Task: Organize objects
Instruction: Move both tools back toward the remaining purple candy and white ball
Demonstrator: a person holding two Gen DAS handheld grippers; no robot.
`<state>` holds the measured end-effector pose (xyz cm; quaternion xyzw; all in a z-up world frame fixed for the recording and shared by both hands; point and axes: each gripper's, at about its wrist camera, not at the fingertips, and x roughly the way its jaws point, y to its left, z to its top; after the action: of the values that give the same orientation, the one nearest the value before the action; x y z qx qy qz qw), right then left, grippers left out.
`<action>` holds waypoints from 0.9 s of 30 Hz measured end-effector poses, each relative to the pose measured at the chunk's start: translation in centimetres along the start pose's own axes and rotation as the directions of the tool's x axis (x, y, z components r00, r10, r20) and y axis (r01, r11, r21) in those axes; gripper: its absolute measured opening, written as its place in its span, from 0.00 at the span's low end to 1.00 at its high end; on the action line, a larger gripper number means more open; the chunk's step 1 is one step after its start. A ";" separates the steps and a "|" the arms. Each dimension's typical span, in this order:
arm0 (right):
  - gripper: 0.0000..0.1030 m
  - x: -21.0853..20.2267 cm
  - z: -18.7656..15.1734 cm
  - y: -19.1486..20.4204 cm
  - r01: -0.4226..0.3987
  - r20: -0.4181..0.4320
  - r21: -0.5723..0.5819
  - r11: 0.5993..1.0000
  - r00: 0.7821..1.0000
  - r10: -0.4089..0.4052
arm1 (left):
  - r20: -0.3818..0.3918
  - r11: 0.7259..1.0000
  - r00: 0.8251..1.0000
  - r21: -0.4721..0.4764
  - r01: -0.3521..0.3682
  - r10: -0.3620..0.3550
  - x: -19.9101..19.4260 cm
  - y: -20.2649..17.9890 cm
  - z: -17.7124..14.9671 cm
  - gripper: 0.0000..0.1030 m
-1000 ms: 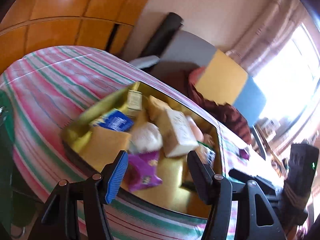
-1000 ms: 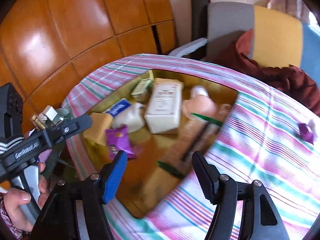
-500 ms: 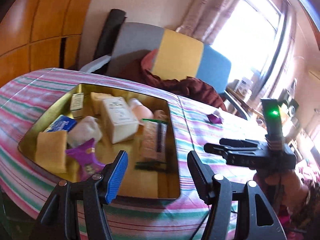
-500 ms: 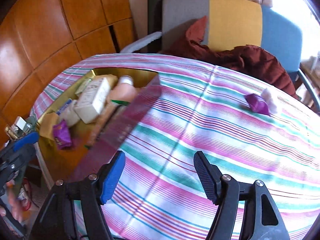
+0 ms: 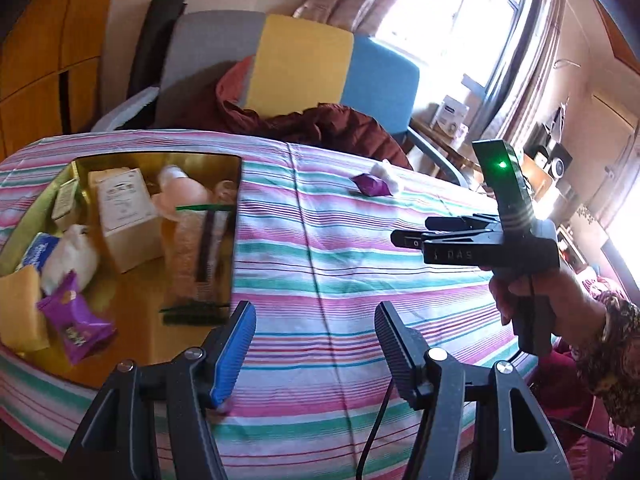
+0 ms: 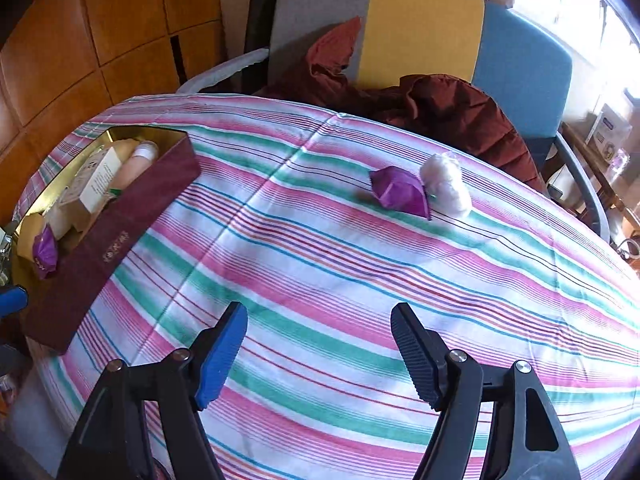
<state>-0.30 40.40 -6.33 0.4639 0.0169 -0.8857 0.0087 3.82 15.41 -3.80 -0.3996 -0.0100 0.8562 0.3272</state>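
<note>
From my right wrist view the maroon box (image 6: pixel 108 248) wall hides most of its contents. In the left wrist view I can't read the blurred print on the white carton (image 5: pixel 128 216), and the yellow pad (image 5: pixel 18 312) runs off the left edge. The person's sleeve (image 5: pixel 612 344) is cut off at the right.

box (image 6: pixel 108 248) at table's (image 6: pixel 320 280) left edge, packet (image 6: pixel 400 192) beside cotton ball (image 6: pixel 446 186) far right

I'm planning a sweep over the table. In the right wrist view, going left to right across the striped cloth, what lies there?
Maroon box with packets inside, at the left edge → bare striped tablecloth → purple packet → white fluffy ball touching the packet's right side.
</note>
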 end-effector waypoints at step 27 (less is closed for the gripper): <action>0.76 0.0 -3.2 -17.6 0.060 -0.063 0.587 0.807 0.998 -0.028 | -0.158 0.982 0.970 0.053 -0.181 0.187 25.5 -10.3 16.1 0.72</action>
<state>1.77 58.13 -7.70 0.4659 -0.2473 -0.8350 -0.1564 -13.53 41.94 -7.29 -0.4607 0.0702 0.8476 0.2538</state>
